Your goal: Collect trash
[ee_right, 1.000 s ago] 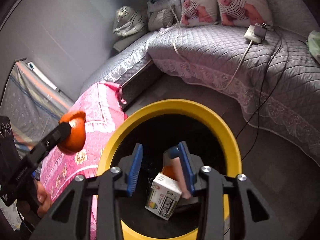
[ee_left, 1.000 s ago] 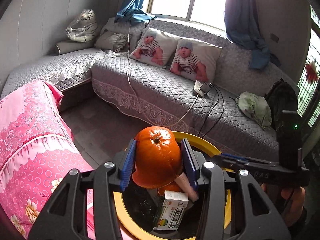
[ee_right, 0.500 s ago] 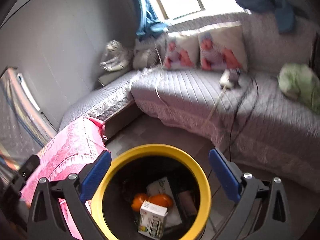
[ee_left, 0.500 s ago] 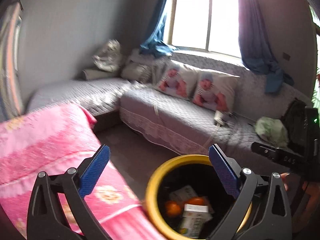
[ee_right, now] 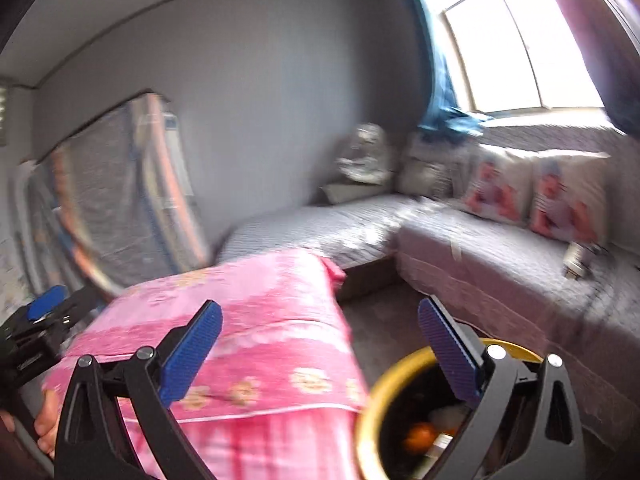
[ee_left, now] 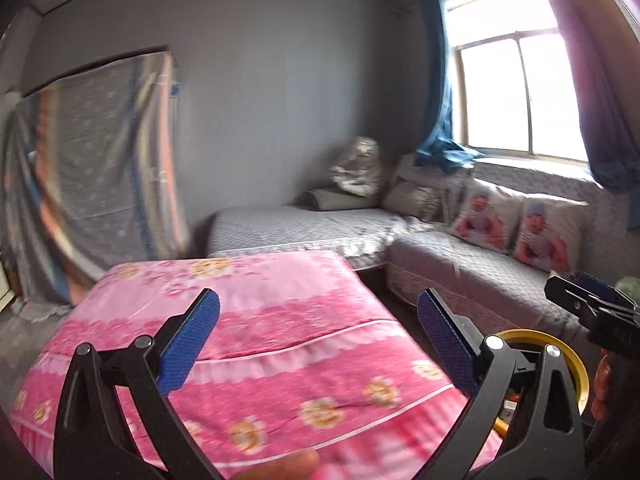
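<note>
My left claw [ee_left: 318, 336] hangs spread wide and empty over the pink floral cover [ee_left: 256, 344], whose far edge drops to bare floor before the grey quilted sofa [ee_left: 480, 276]. My right claw [ee_right: 320, 338] is likewise apart, empty. The yellow-rimmed bin [ee_right: 374, 392] sits lower right, an orange [ee_right: 420, 436] inside among other trash.

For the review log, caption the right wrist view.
Open right gripper above the pink floral cover, yellow-rimmed trash bin holding an orange below.
</note>
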`<state>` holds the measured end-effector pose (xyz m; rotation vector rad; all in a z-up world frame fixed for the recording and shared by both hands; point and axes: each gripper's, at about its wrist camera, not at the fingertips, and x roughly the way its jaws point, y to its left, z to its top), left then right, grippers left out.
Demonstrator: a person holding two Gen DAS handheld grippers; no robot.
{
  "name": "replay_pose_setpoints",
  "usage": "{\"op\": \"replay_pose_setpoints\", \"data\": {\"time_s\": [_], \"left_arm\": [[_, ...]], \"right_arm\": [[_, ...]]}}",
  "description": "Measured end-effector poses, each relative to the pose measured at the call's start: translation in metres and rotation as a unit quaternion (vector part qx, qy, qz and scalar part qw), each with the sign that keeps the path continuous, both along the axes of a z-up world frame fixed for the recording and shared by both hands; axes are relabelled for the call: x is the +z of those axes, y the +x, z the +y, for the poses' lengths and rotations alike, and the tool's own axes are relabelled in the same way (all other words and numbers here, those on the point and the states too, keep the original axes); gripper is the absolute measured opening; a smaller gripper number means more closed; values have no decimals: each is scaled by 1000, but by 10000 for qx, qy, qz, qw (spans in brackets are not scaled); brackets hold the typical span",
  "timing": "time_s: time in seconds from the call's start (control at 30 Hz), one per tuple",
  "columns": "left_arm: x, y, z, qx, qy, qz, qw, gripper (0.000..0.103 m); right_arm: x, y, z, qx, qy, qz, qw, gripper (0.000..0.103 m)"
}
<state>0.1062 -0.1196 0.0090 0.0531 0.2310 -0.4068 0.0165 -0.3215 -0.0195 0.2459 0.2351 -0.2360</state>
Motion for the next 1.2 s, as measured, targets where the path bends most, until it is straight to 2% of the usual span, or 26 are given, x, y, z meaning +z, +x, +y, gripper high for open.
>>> {"op": "replay_pose_setpoints", "data": {"time_s": [0.1, 0.23, 0.33, 0.5, 0.63, 0.77, 1.2], "left_arm": [[4, -9, 41, 528, 30, -11, 9986, 95], [3, -22, 86, 1112, 38, 92, 9937, 95], [-3, -36, 112, 1484, 50, 144, 9888, 95], [-12, -60, 143, 2019, -408, 377, 9778, 95], [-17, -72, 141, 2151, -563, 254, 9746, 95], [-18, -75, 133, 2147, -502, 71, 9754, 95], [-26, -74, 116, 1888, -444, 266, 9807, 95]], "right_arm": [[9, 7, 41, 323, -288, -216, 9988, 95], [13, 16, 77, 636, -251, -185, 9975, 95], [11, 16, 93, 435, -345, -182, 9983, 95], [-2, 8, 109, 122, -459, -49, 9989, 95], [-13, 2, 112, 49, -390, 79, 9992, 95], [-18, -3, 118, -106, -522, 66, 9986, 95], [-22, -4, 113, -289, -462, 135, 9984, 95]]}}
